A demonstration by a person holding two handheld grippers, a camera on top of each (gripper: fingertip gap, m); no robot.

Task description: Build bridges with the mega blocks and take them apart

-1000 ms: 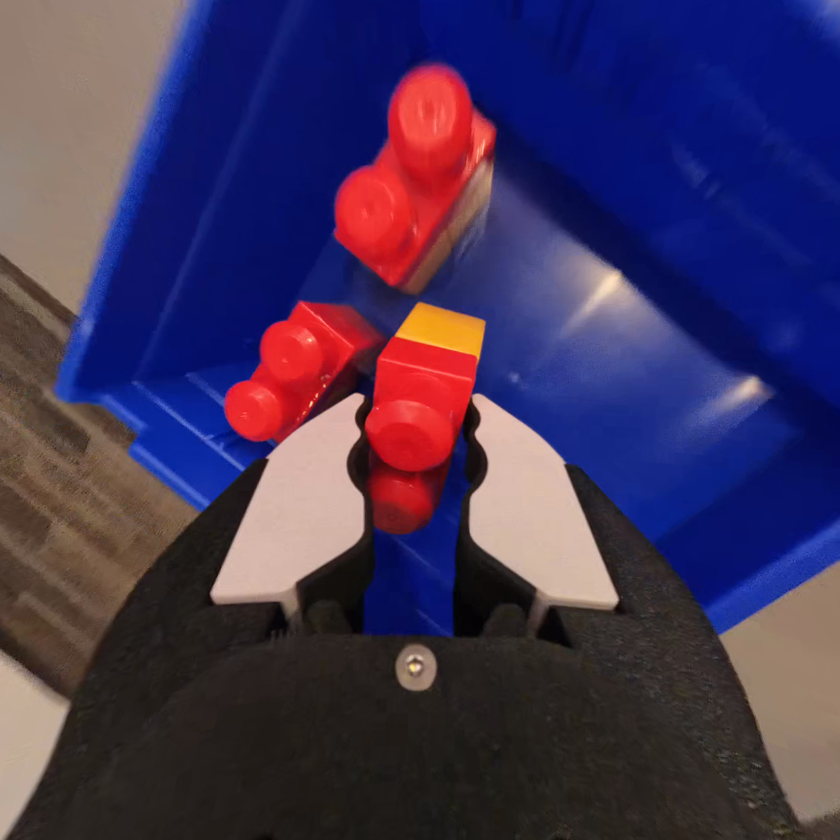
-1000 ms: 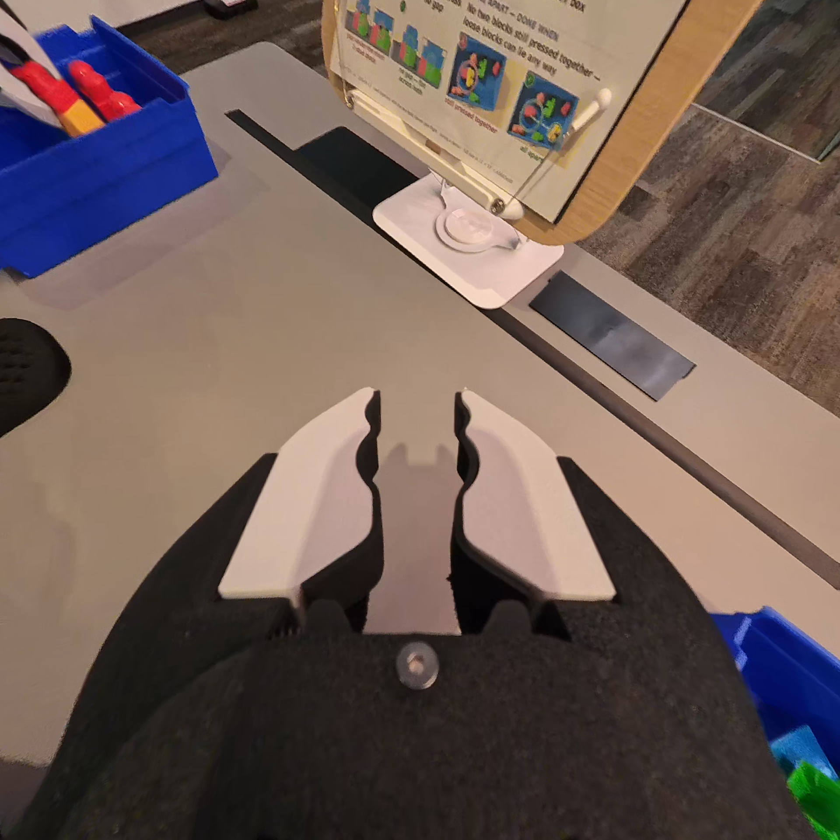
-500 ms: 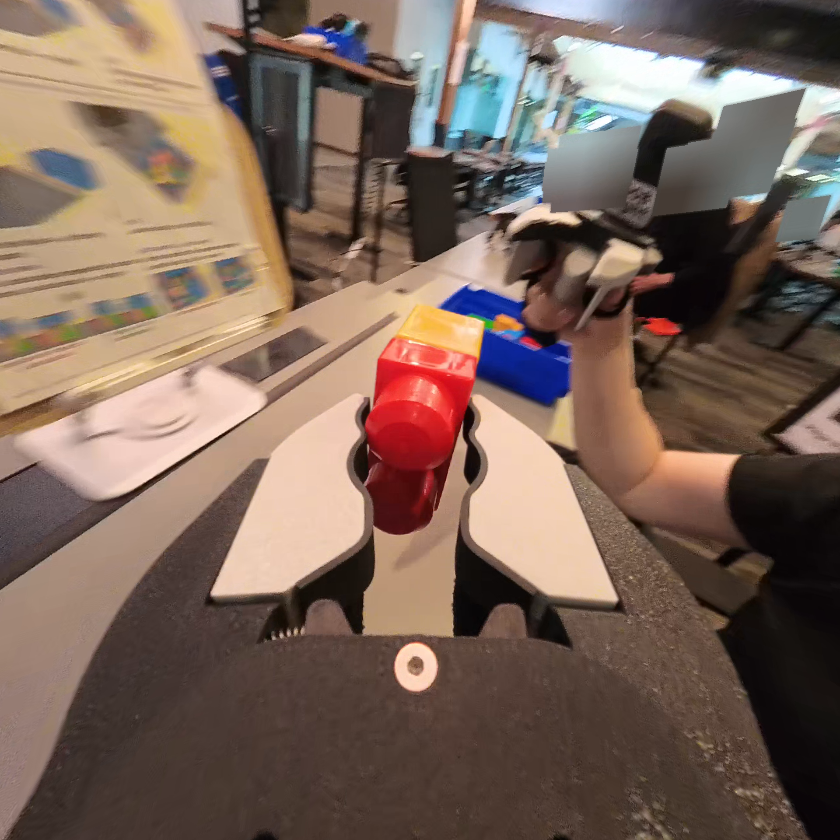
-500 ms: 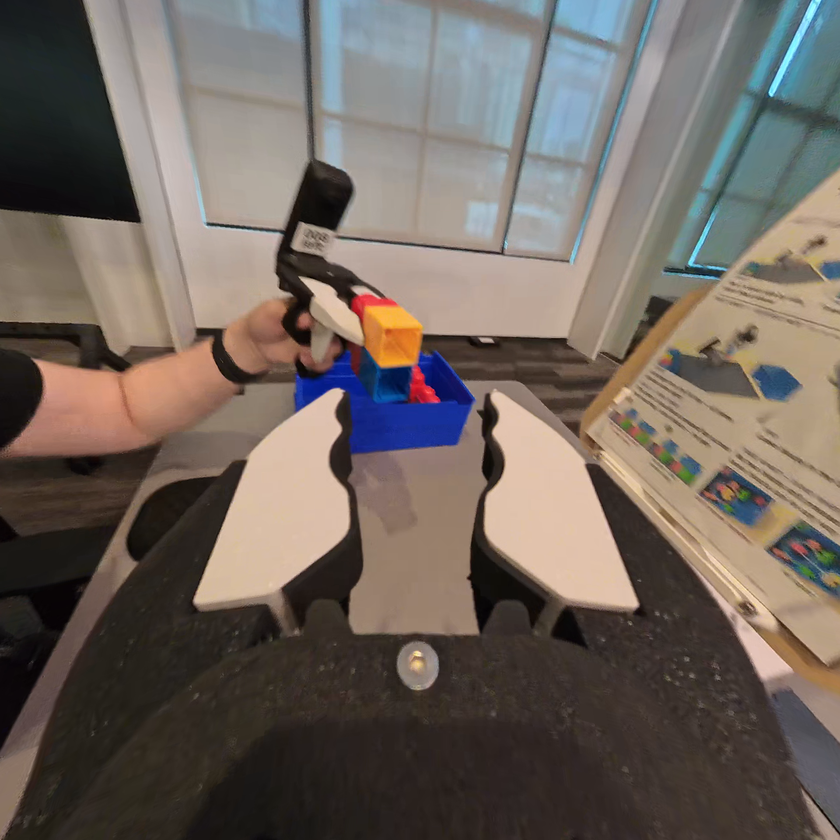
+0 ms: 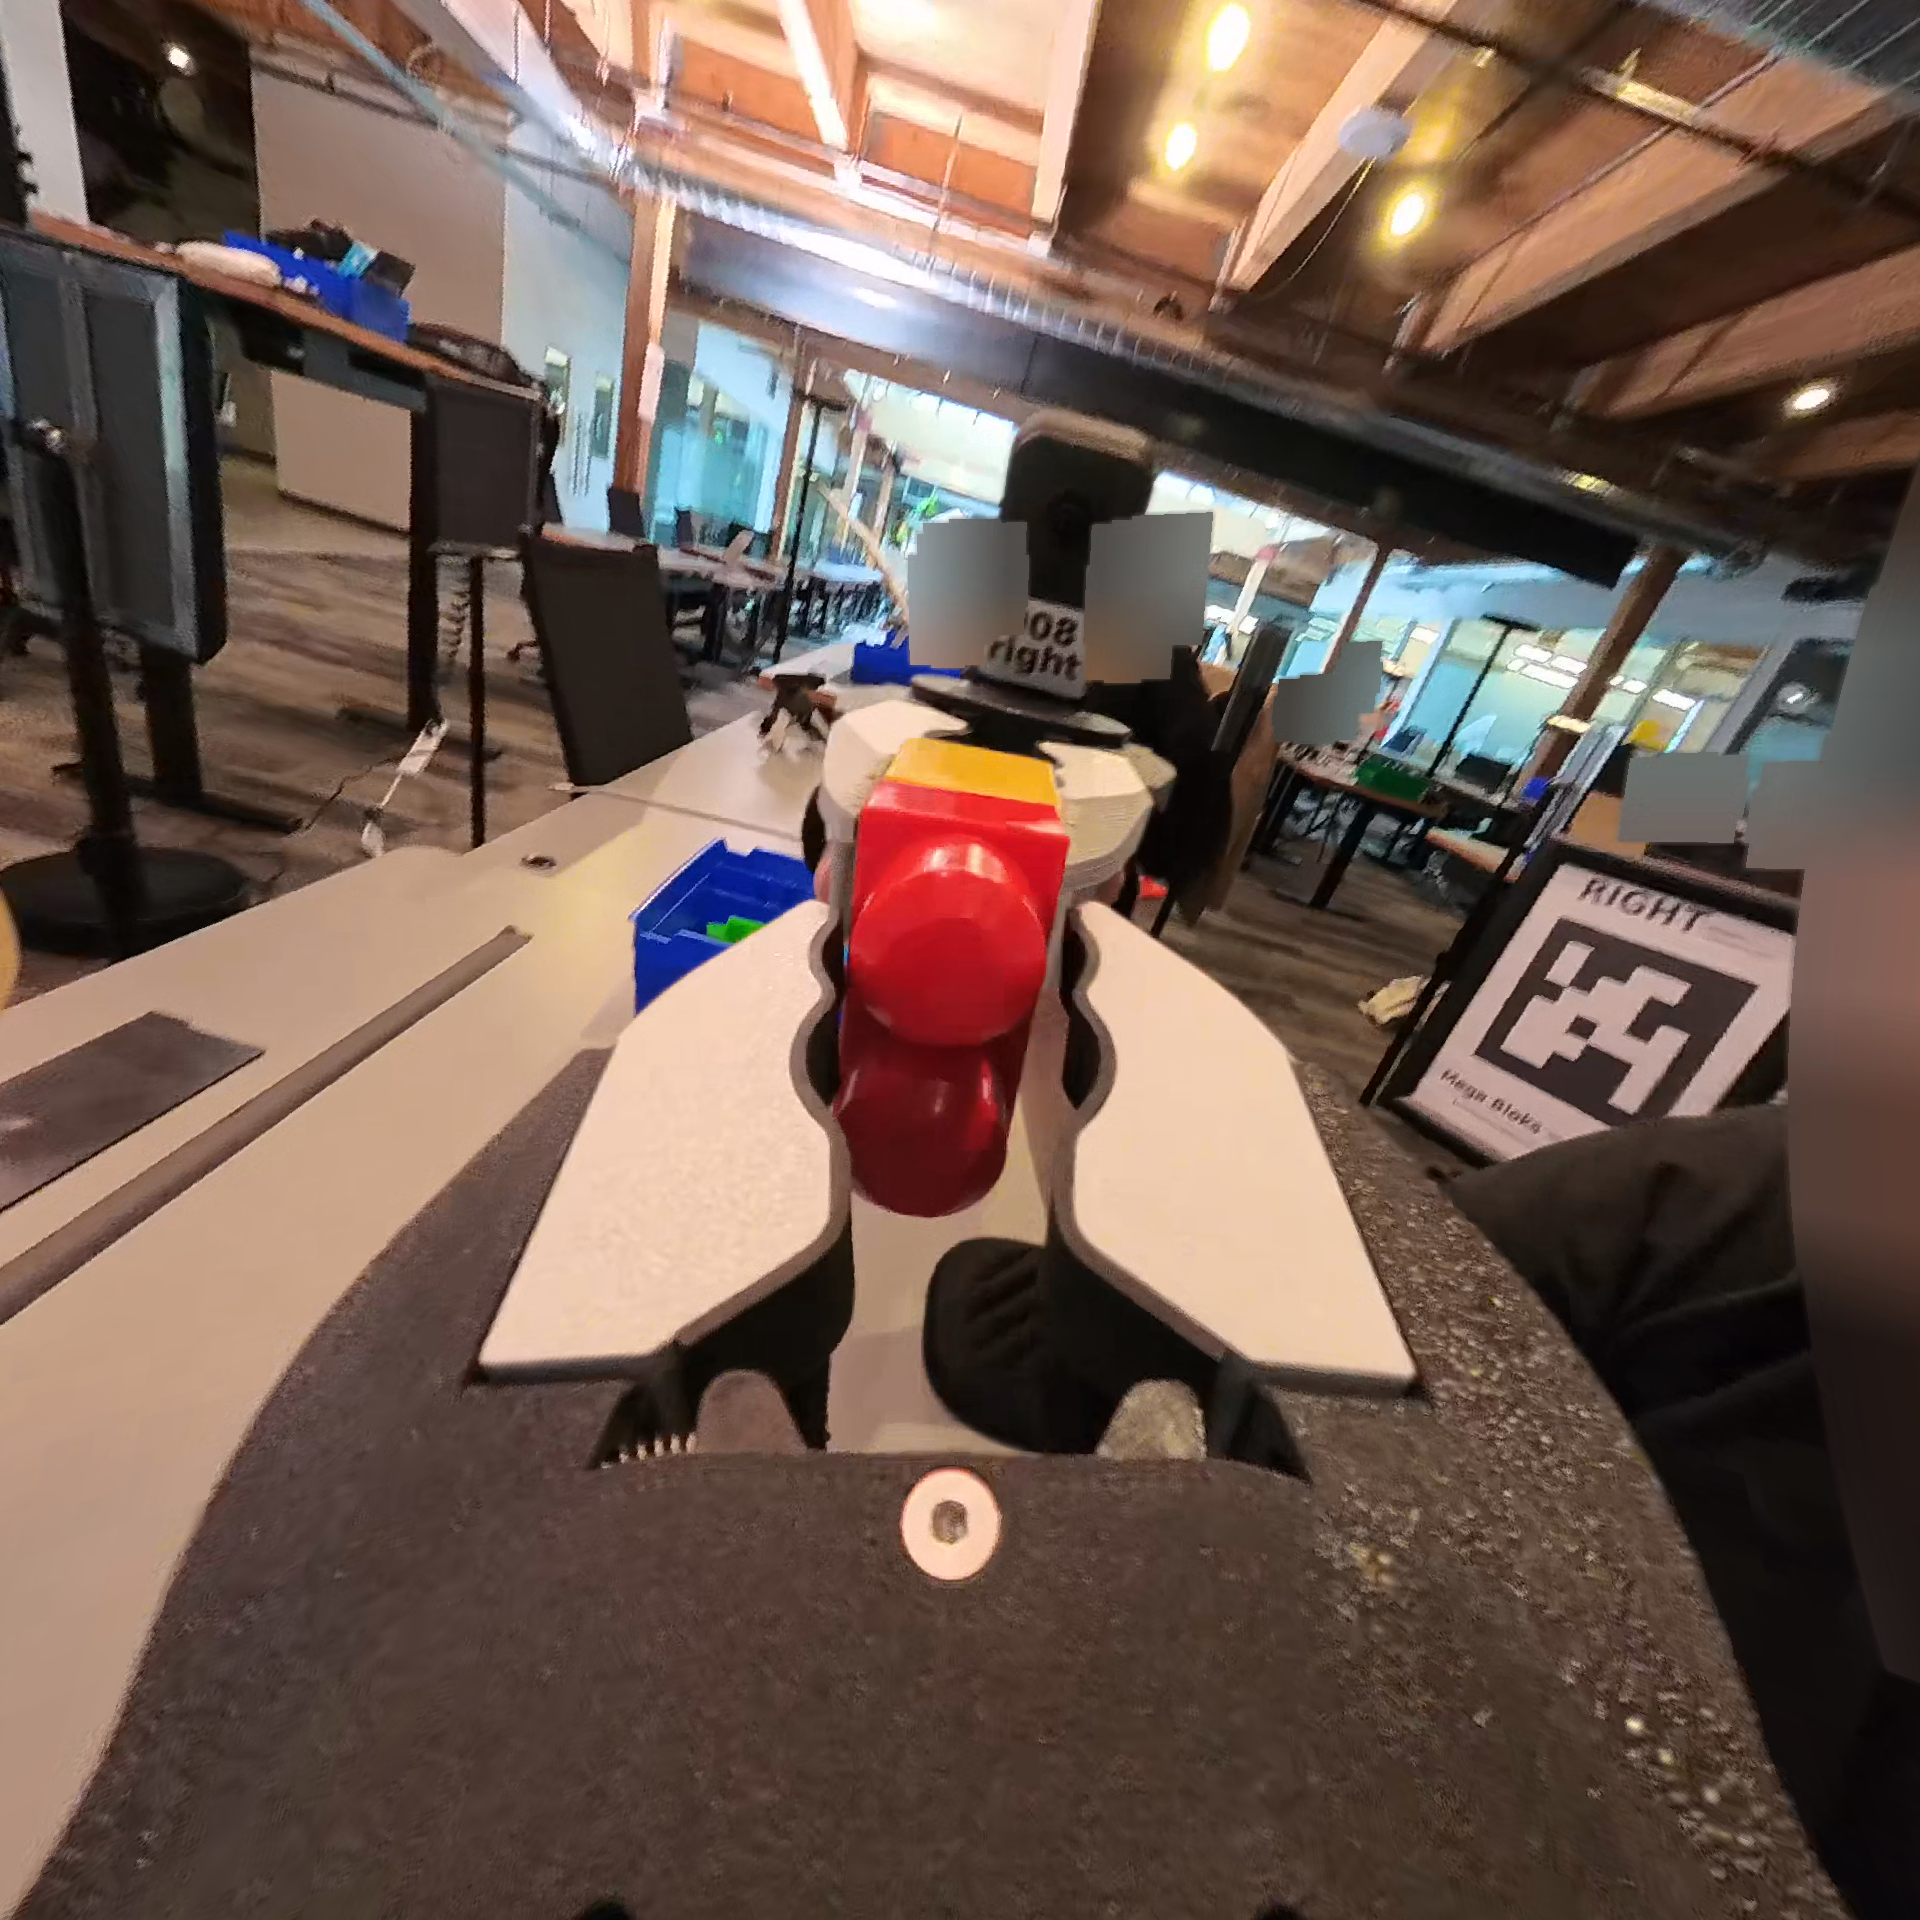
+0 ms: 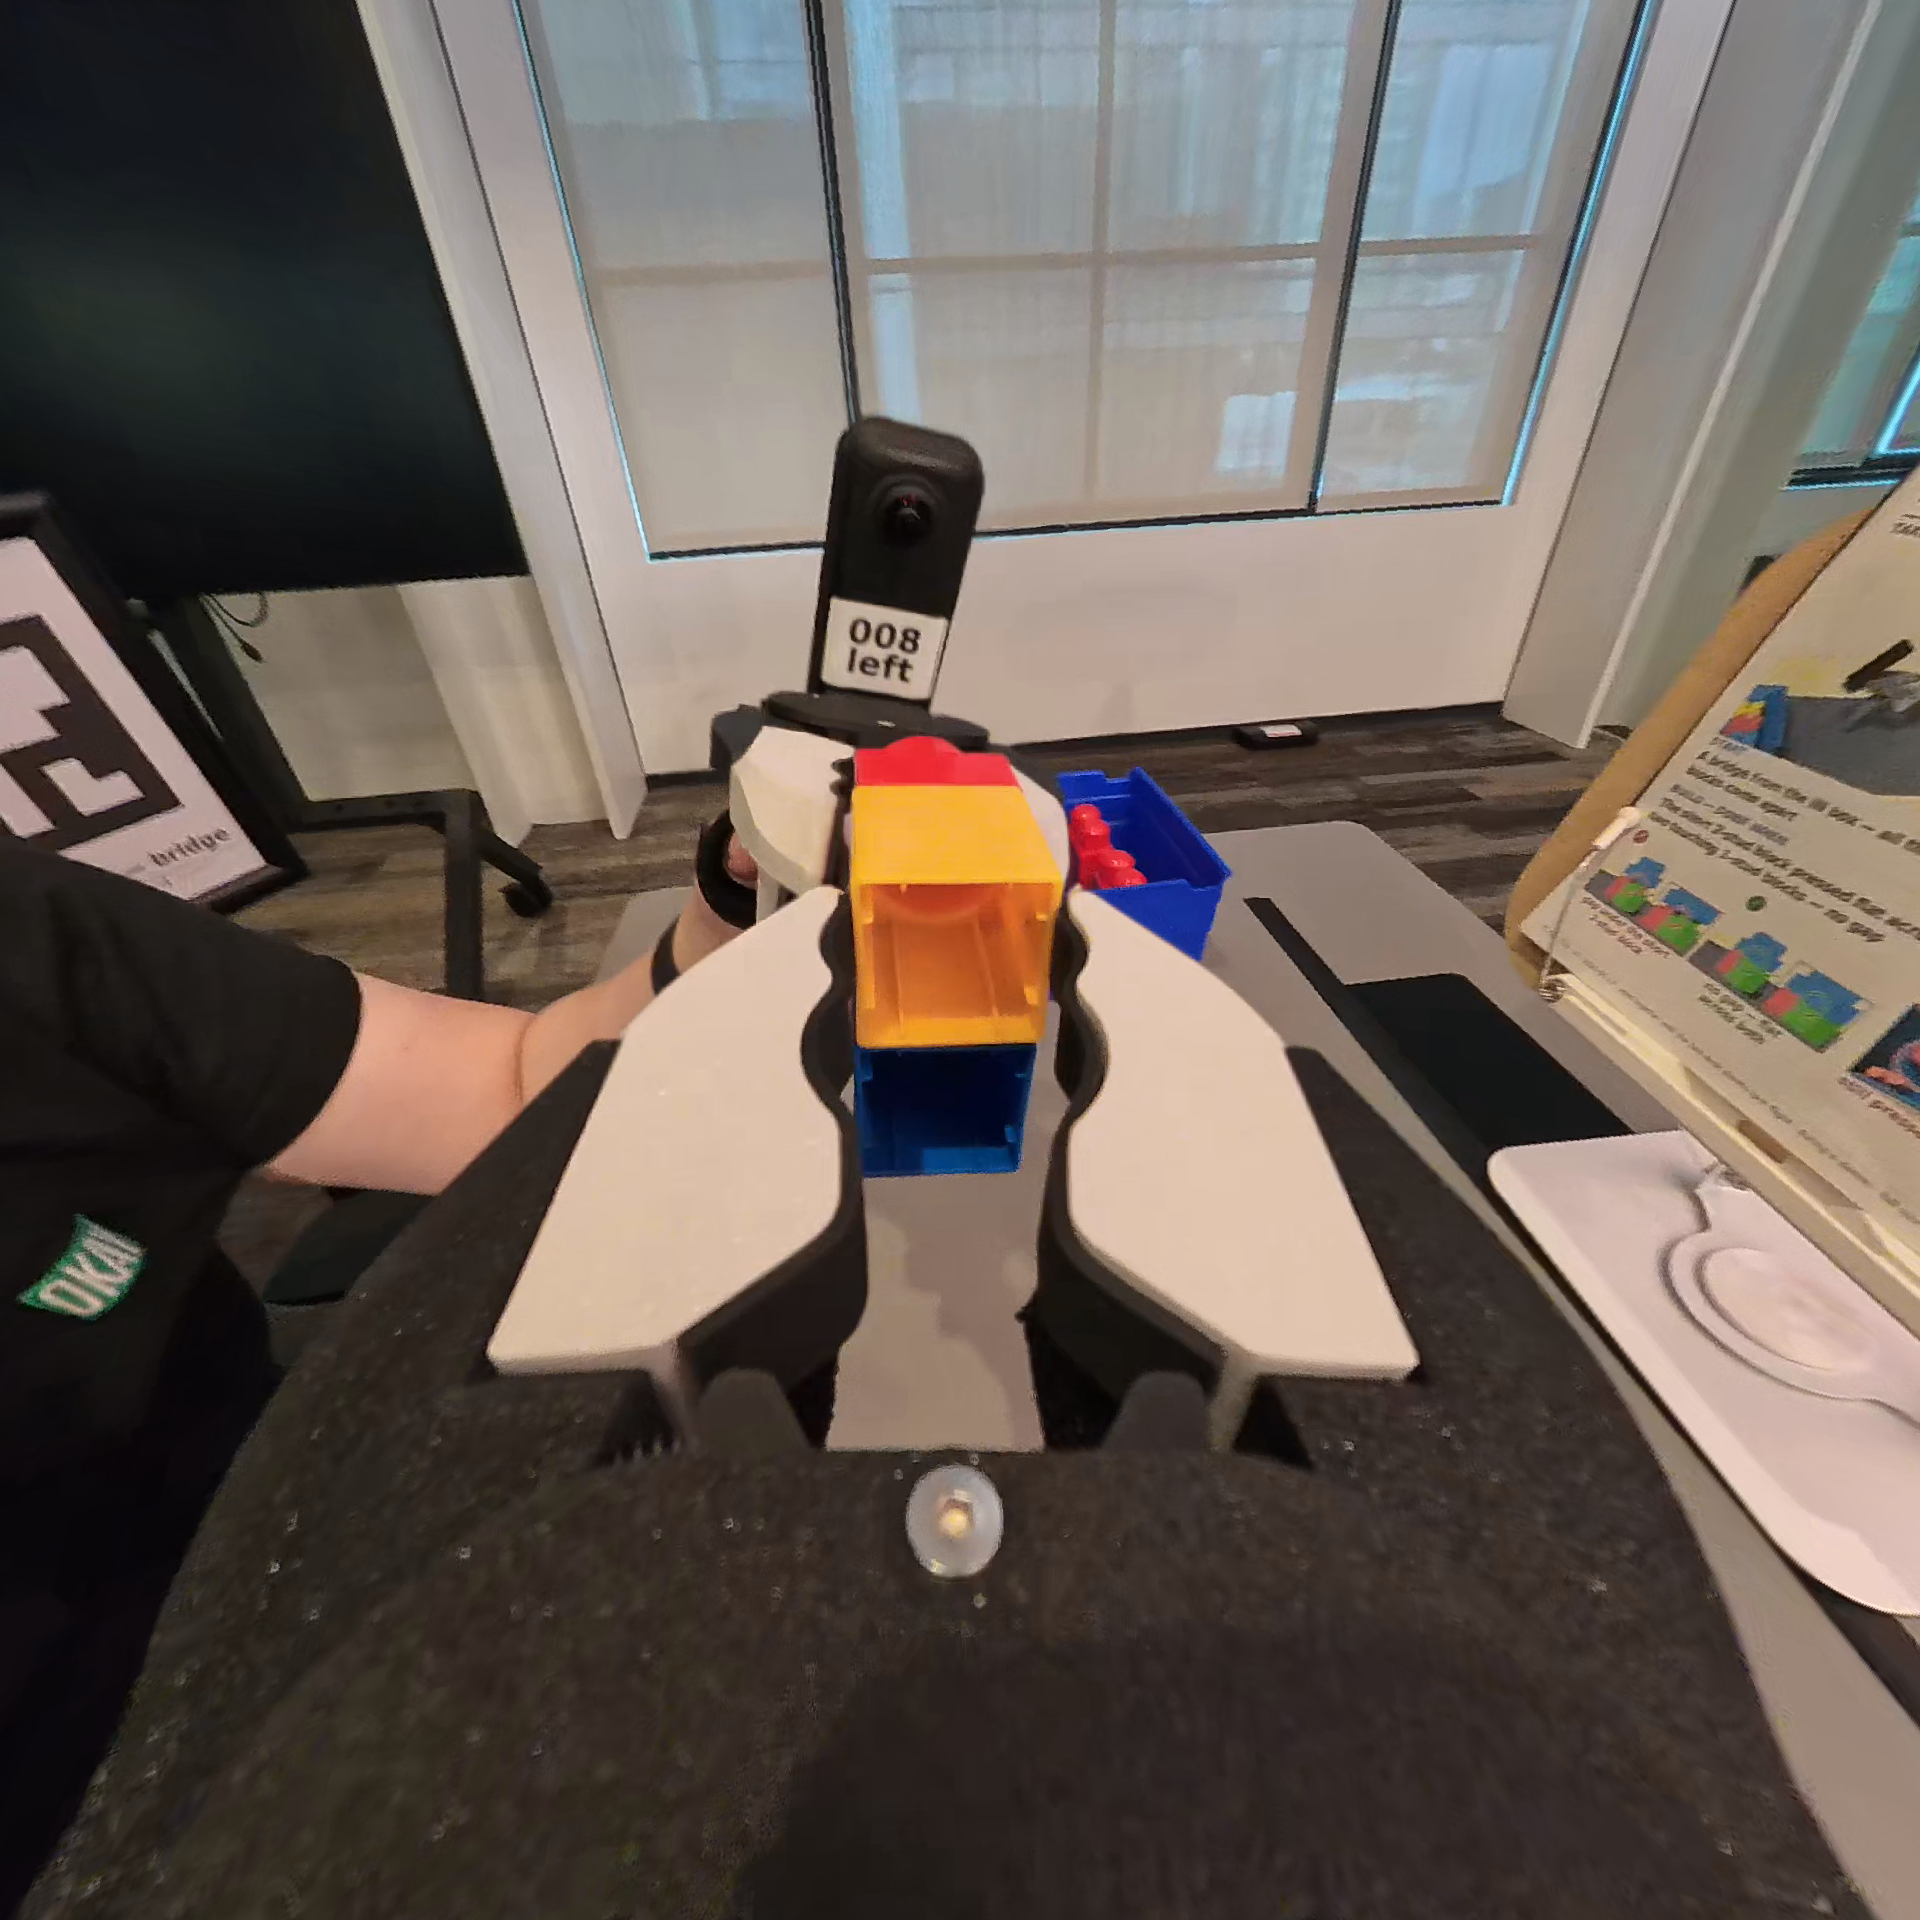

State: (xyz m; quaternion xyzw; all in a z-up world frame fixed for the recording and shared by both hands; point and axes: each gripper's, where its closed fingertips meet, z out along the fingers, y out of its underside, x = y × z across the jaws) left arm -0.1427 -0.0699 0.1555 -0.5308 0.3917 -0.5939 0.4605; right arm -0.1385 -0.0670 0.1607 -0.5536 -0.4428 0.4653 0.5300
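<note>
Grey tabletop (image 6: pixel 1351 935) runs under both my grippers, with tall windows behind in the right wrist view and an open office with timber ceiling beams in the left one. My left gripper (image 5: pixel 945 997) is clamped on the red block (image 5: pixel 951 935) — its two round studs face my camera, and the white fingers (image 5: pixel 707 1143) press its sides. A yellow block (image 5: pixel 971 774) is joined to the red one's far end. My right gripper (image 6: pixel 951 997) faces the left one head-on, and the same bridge sits between its tips: I see the hollow underside of the yellow block (image 6: pixel 951 935), a blue block (image 6: pixel 935 1107) directly below it, and the red block (image 6: pixel 930 767) behind. The right fingers (image 6: pixel 717 1122) flank yellow and blue closely; I cannot tell whether they actually pinch or only bracket them. The whole stack is held in the air above the table, not resting on it.

Off to the side stands a blue bin (image 6: pixel 1153 862) holding red pieces, and in the left view another blue bin (image 5: pixel 696 925) with green pieces. An instruction board (image 6: pixel 1766 914) leans at the table's edge — on a white stand (image 6: pixel 1704 1351).
</note>
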